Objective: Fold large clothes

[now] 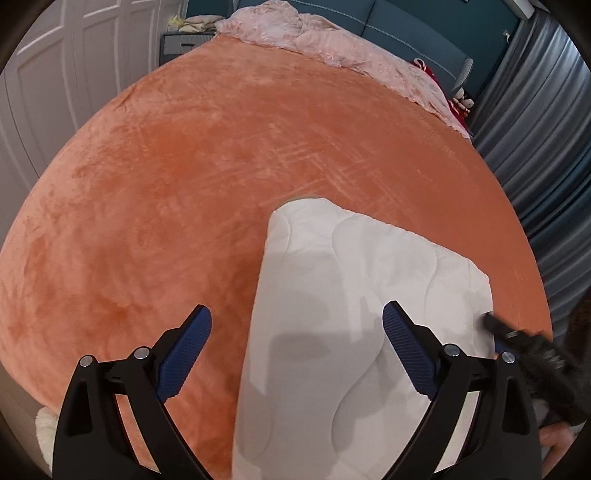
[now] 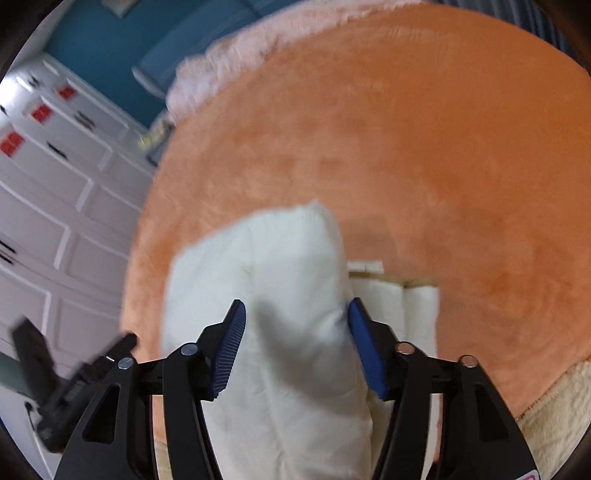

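Note:
A white quilted garment (image 1: 332,314) lies folded into a thick block on the orange plush bed cover (image 1: 221,147). My left gripper (image 1: 297,321) is open above the block's left edge, one finger over the cover, one over the white cloth. In the blurred right wrist view the same white garment (image 2: 280,288) lies between the wide-open fingers of my right gripper (image 2: 295,314); whether the pads touch it is unclear. The right gripper shows as a dark blurred shape in the left wrist view (image 1: 524,343). The left gripper shows at the lower left of the right wrist view (image 2: 74,376).
A crumpled pink blanket (image 1: 332,40) lies at the bed's far end by a teal headboard (image 1: 406,26). White wardrobe doors (image 2: 55,203) stand on one side, grey curtains (image 1: 546,147) on the other. A cream folded cloth (image 2: 402,306) lies beside the white block.

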The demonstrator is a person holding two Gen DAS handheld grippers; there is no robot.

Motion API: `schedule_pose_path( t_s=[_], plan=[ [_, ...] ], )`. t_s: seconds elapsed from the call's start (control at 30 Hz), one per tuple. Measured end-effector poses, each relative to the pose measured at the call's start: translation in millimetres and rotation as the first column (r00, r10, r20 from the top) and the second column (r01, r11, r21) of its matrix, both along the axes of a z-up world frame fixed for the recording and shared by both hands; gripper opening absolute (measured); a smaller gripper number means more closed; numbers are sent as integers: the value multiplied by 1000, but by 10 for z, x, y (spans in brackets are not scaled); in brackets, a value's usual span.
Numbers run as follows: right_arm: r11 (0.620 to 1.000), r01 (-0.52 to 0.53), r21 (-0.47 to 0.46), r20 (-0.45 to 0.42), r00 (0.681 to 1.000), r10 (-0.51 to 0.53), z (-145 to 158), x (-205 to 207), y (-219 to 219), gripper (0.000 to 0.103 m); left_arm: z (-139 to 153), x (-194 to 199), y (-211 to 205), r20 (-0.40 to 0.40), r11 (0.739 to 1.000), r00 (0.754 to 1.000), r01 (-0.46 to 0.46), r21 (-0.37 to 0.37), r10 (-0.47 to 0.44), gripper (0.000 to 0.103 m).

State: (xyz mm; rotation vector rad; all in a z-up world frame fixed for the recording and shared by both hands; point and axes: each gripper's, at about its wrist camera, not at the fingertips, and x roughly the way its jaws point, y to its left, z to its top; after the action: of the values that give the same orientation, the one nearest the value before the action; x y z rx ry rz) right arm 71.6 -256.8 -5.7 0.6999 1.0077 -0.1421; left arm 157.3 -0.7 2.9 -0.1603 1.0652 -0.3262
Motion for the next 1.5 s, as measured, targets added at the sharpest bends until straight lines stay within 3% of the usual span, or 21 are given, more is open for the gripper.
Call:
schedule_pose_path(
  t_s=[0.03, 0.1, 0.2, 0.27, 0.4, 0.6, 0.93, 1.5],
  plan=[
    [1000, -12, 1, -9, 1000, 12, -32, 19, 18, 17, -17, 18, -13, -2, 1000, 1000, 2, 4, -2, 91],
    [1000, -15, -25, 24, 1000, 16, 23, -95, 45, 9, -7, -6, -71, 0, 1000, 1000, 10, 3, -10, 91],
    [991, 16, -131, 70, 997, -7, 207, -426, 15, 8, 31, -46, -185, 25, 999, 999, 37, 32, -38, 91],
    [987, 47, -152, 54, 998, -39, 178, -552, -46, 8, 18, -86, -324, 44, 995, 996, 71, 73, -74, 91],
    [985, 49, -166, -35, 998, -56, -180, -546, -134, 8, -168, -119, -609, 26, 983, 992, 119, 141, -124, 91],
    [972, 17, -235, -77, 996, -36, -429, -411, -41, 11, -432, -170, -764, 33, 973, 992, 113, 200, -122, 93],
    [964, -5, -265, -75, 997, -15, -610, -354, 12, 17, -714, -177, -761, 62, 974, 995, 65, 217, -80, 97],
    [953, -10, -302, -26, 1000, 2, -730, -310, 72, 21, -907, -191, -748, 126, 974, 991, 18, 225, -47, 98]
  ],
)
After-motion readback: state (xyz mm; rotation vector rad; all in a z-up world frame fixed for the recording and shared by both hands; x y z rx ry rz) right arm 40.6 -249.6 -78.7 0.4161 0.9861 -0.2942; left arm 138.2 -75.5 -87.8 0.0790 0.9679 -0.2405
